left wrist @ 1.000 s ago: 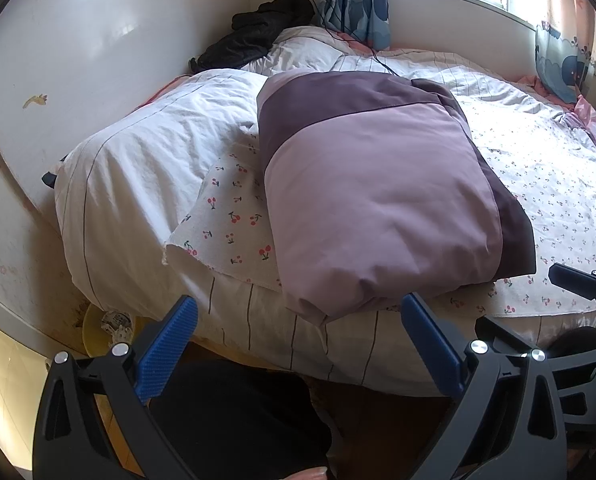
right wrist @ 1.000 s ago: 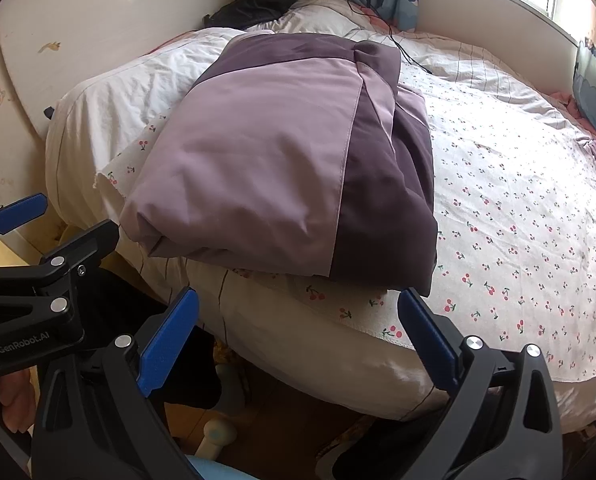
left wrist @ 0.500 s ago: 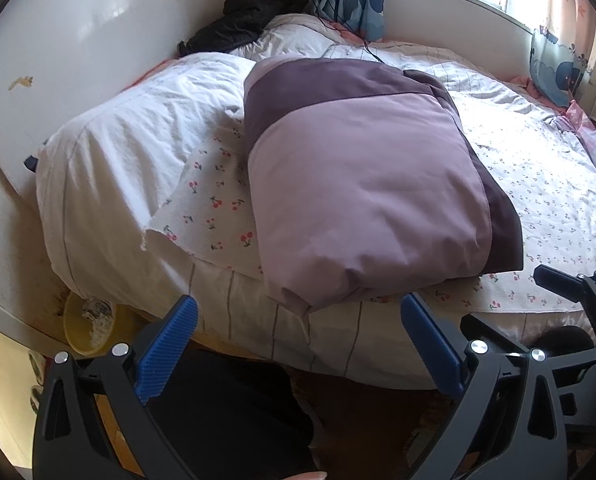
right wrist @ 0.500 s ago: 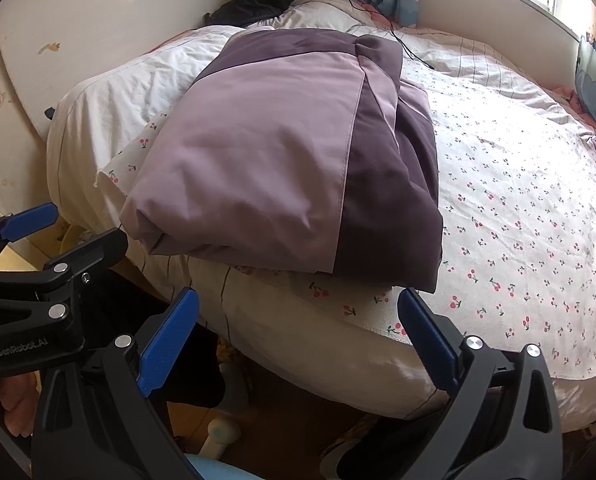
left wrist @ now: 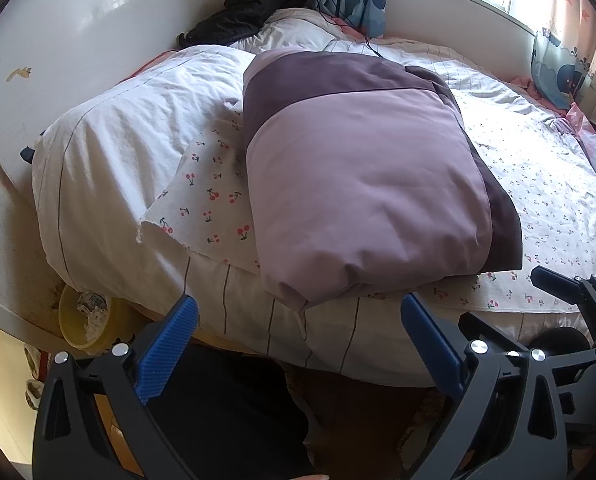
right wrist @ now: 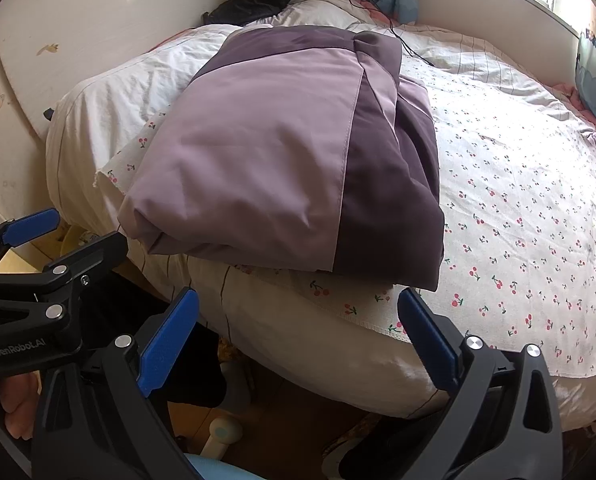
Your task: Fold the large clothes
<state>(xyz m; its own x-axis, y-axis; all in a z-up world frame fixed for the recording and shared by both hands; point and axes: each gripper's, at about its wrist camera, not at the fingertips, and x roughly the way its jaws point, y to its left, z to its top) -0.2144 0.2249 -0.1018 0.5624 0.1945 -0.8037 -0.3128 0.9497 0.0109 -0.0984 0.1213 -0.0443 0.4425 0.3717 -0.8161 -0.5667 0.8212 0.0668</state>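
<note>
The folded garment (left wrist: 361, 184) (right wrist: 290, 160) is a puffy, two-tone bundle: pale lilac with a dark purple band along its 12 and 3 o'clock edges. It lies flat near the bed's front edge, apparently in 2 or more layers.

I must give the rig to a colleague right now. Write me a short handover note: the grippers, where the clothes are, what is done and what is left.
Left gripper: jaws open, holding nothing, in front of the bed edge.
Right gripper: jaws open, holding nothing, also short of the bed.
The purple garment lies folded into a thick rectangular bundle on the cherry-print sheet, near the front edge of the bed, beside the white duvet.
Done: this garment looks fully folded.
Left: probably only to move it aside. A black garment lies unfolded at the far end by the wall; it may be next.
</note>
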